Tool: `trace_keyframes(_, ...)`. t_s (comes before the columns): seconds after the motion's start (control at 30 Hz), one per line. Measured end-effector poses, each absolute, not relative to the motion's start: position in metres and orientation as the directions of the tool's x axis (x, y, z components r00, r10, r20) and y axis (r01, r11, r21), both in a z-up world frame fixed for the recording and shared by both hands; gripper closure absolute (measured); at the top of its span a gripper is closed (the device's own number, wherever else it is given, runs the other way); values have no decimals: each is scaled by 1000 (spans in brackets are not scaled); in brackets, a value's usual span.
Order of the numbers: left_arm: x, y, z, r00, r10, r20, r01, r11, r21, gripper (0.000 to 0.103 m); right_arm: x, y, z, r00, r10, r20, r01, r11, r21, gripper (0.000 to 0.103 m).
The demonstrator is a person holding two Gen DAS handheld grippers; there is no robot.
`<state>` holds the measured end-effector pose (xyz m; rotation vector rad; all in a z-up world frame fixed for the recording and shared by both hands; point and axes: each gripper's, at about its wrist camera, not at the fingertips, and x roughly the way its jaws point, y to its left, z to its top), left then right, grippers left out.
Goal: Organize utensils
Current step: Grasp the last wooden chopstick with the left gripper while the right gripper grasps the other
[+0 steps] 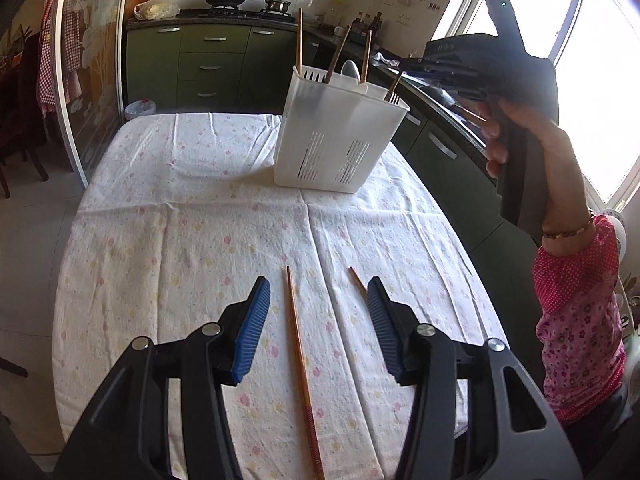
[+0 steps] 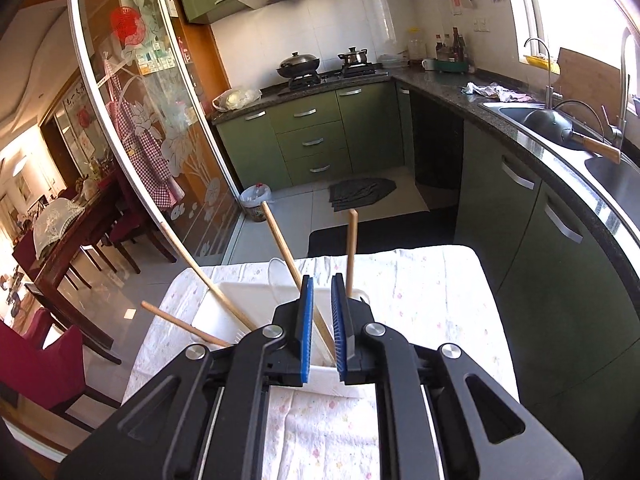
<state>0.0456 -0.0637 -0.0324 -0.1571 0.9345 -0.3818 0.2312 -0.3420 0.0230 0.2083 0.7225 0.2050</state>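
Note:
A white utensil holder [image 1: 336, 136] stands on the floral tablecloth [image 1: 180, 240], with several wooden-handled utensils and a white spoon standing in it. Two brown chopsticks lie on the cloth: one [image 1: 300, 356] between my left gripper's fingers, the other [image 1: 357, 280] partly hidden behind the right finger. My left gripper [image 1: 318, 292] is open, low over the cloth. My right gripper [image 2: 322, 284] hovers above the holder [image 2: 224, 300], its jaws narrowly apart with nothing gripped; a wooden handle [image 2: 284, 248] rises just beyond them. From the left wrist view the right gripper [image 1: 412, 62] is raised, right of the holder.
Green kitchen cabinets [image 2: 312, 136] and a stove with pots [image 2: 298, 64] lie beyond the table. A counter with a sink and wok [image 2: 552, 120] runs along the right. A glass sliding door [image 2: 140, 120] and dining chairs stand at the left. The person's arm in pink [image 1: 576, 280] is at the right.

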Motion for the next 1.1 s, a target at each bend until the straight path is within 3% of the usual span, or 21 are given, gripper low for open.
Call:
trace_keyframes(0.1,65,-73,-50,425,-408,-808,264,910,-321,55,197,-346,27,729,274,-627,-150,958,245,80)
trace_keyframes(0.27,97,-89,-91,233,-346,-909,240,926,-291,62,136,-347,10,639,301,-708,-219,953,208,78)
trace_keyframes(0.43,113,-102,-125,86,-314,-946,205,934,-291,71,94,-353,-26,516,316,-796,-257,944,208,74)
trace_keyframes(0.53,112,-110,-132,74,-252,-965,213,949,-232,78,79,-357,-43,474,302,-827,-263,945,194,73)
trace_keyframes(0.77,111,-128,-133,61,-130,-990,249,962,-111,78,65,-339,-87,325,260,-909,-334,931,147,69)
trace_keyframes(0.87,112,-136,-134,68,-75,-995,264,963,-54,87,66,-330,-102,272,227,-935,-358,926,120,69)
trace_keyframes(0.93,113,-137,-134,67,-62,-996,264,964,-42,96,65,-326,-111,230,218,-948,-364,923,123,67)
trace_keyframes(1.1,118,-127,-131,52,-96,-994,242,967,-81,97,75,-312,-123,144,189,-971,-396,911,118,62)
